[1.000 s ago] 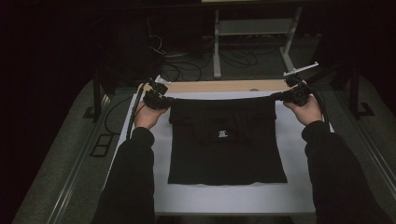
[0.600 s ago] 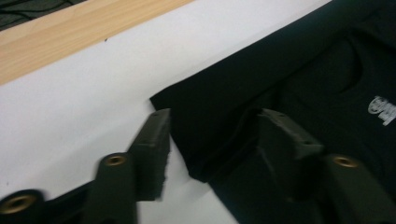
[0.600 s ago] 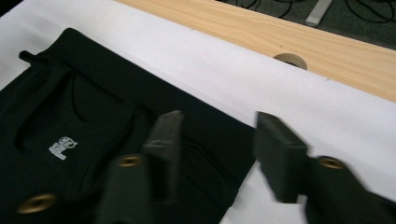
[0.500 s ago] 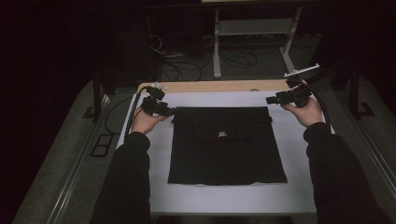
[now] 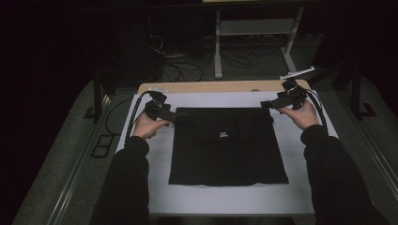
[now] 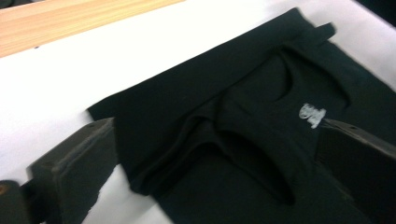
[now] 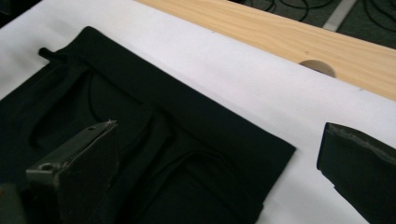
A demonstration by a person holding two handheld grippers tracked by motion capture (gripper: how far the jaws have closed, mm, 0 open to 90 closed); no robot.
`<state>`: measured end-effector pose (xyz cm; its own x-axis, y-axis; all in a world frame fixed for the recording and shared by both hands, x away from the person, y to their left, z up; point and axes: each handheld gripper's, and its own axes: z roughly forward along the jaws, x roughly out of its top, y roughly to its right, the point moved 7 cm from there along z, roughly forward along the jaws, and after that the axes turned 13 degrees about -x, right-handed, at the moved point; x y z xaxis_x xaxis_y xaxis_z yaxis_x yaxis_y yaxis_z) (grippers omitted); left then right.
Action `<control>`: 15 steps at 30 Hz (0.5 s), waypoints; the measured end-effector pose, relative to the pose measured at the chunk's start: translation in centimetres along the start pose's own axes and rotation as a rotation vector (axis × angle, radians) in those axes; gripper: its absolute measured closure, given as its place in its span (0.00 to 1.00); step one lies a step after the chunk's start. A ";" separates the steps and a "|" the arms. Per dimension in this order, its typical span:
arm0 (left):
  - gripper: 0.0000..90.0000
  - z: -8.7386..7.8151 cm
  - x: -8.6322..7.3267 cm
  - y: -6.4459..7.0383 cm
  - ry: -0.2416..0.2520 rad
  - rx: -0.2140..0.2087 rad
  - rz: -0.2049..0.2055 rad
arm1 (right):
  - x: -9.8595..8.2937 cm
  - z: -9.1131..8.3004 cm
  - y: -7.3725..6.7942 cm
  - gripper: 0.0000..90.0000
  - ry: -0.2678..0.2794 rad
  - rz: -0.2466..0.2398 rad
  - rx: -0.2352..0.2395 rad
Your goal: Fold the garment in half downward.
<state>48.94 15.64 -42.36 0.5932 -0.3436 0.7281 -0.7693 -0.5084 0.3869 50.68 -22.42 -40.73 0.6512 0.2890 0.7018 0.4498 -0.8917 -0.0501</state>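
Black garment [image 5: 228, 147] between both hand-held grippers

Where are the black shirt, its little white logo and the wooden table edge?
shirt [image 5: 230, 159], high view, its flat lower half.
logo [image 6: 312, 115], left gripper view, the white print.
table edge [image 7: 280, 35], right gripper view, the bare wood strip.

Black garment [image 5: 228, 147] lies flat on white sheet, folded into rough rectangle, far part doubled toward near side. Small white logo [image 6: 312, 115] faces up near middle of fold. Curved seams and ridges show on folded layer. Far corners sharp; one small tab sticks out at far edge
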 end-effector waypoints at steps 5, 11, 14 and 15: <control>0.00 0.2 0.4 0.4 0.023 0.006 0.026 | 0.0 0.2 -0.5 0.00 0.001 -0.006 0.016; 0.00 0.7 0.6 0.7 0.043 0.003 0.042 | 0.1 0.6 -1.6 0.00 0.001 -0.022 0.044; 0.00 1.0 0.7 0.8 0.047 0.002 0.047 | 0.1 0.8 -1.9 0.00 0.000 -0.029 0.047; 0.00 1.1 0.7 0.9 0.052 0.000 0.045 | 0.1 0.9 -2.1 0.00 0.002 -0.033 0.052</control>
<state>48.97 14.09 -42.12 0.5450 -0.3245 0.7731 -0.7948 -0.4934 0.3533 50.36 -20.23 -41.19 0.6340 0.3174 0.7052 0.5025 -0.8622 -0.0636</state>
